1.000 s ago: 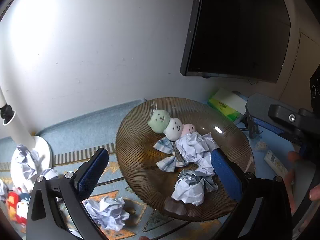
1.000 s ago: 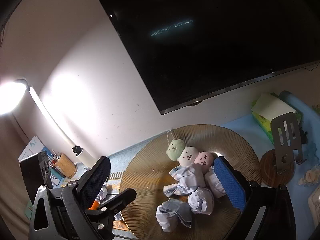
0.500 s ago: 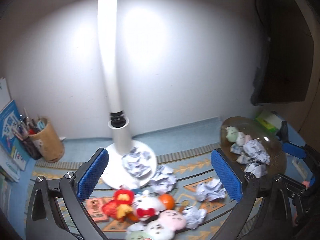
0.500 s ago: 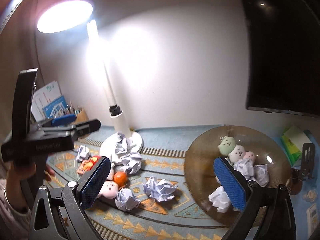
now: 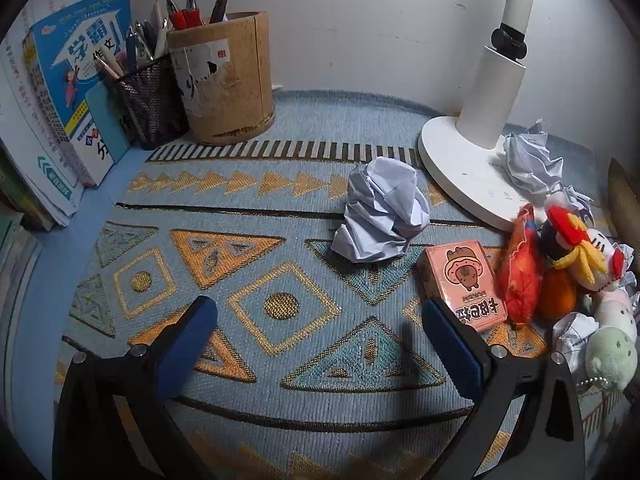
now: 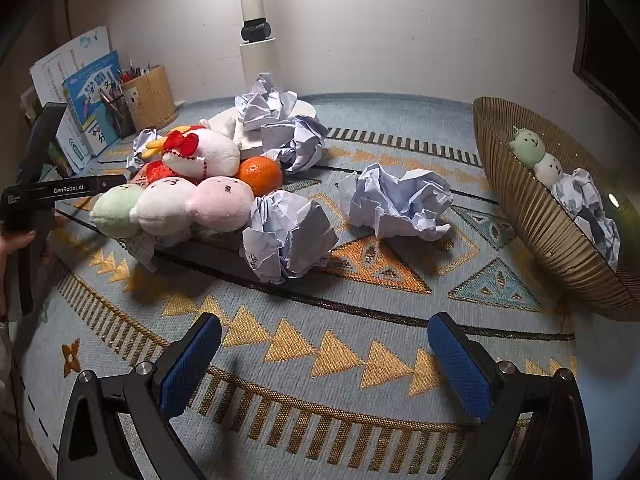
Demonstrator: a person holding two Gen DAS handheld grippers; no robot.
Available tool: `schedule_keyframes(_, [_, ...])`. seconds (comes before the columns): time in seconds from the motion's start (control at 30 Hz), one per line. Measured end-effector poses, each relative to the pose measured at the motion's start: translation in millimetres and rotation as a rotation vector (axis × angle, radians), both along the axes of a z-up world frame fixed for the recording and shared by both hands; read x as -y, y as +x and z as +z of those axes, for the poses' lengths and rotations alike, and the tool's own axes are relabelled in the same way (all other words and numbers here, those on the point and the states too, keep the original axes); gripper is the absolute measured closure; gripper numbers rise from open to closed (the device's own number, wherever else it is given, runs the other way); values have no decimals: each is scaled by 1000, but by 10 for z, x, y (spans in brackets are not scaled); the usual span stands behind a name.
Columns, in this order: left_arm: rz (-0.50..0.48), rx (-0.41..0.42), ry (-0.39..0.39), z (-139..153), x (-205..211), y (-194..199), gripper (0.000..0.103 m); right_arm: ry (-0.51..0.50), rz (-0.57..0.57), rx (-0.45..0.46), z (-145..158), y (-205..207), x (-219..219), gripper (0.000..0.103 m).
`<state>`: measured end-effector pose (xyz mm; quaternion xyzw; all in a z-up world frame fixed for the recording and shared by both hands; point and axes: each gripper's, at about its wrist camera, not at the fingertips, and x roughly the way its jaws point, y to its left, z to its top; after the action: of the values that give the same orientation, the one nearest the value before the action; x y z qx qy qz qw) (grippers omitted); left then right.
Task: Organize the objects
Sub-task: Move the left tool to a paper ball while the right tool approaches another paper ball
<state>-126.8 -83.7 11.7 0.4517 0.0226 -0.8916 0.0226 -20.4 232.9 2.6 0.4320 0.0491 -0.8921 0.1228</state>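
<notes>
Your left gripper point(image 5: 318, 340) is spread wide with nothing between its blue pads, low over the patterned mat point(image 5: 280, 308) that covers the tabletop. Just ahead of it lies a crumpled paper ball point(image 5: 380, 216); beside the right pad sits a small pink card box point(image 5: 466, 284), and against that a pile of plush toys point(image 5: 560, 256). Beyond stands the white lamp base point(image 5: 460, 156) with another paper wad point(image 5: 530, 160) resting on it. At the back left, a wooden pen holder point(image 5: 224, 80) stands touching a black mesh pen cup point(image 5: 150, 100), with books point(image 5: 68, 80) leaning beside them against the pale wall.

Your right gripper point(image 6: 324, 354) is likewise wide apart and empty, low over the mat's triangle border. Ahead of it lie two crumpled paper balls point(image 6: 288, 236) point(image 6: 400, 200) on the mat. To their left, a three-ball plush skewer point(image 6: 172, 208), a white plush with a red bow point(image 6: 200, 150) and an orange point(image 6: 260, 174) crowd together, with more paper wads point(image 6: 292, 136) behind them at the lamp base. On the right, the ribbed brown bowl point(image 6: 540, 216) holds a green and white plush point(image 6: 538, 154) and crumpled paper point(image 6: 588, 204). A dark screen edge point(image 6: 600, 60) hangs on the wall above the bowl. At the far left, your hand point(image 6: 16, 240) grips the other tool's handle.
</notes>
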Motion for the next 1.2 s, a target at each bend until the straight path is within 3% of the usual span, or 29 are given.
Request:
schedule_keyframes(0.17, [-7,-32,60,-38,3,-206,0,-17,-29,16,-41,-138,44,0])
schedule_keyframes(0.3, [-16,-22,36,-35,-67,-389,0,34,-44,28,-131,-230,146,0])
schedule_keyframes(0.47, [-11,-18,26,-43,-99,-543,0,28,-44,28,-127,-289,198,0])
schedule_keyframes(1.2, [-2,-17,32,-31,-91,-562,0,24,-88,30,-123,-406,166,0])
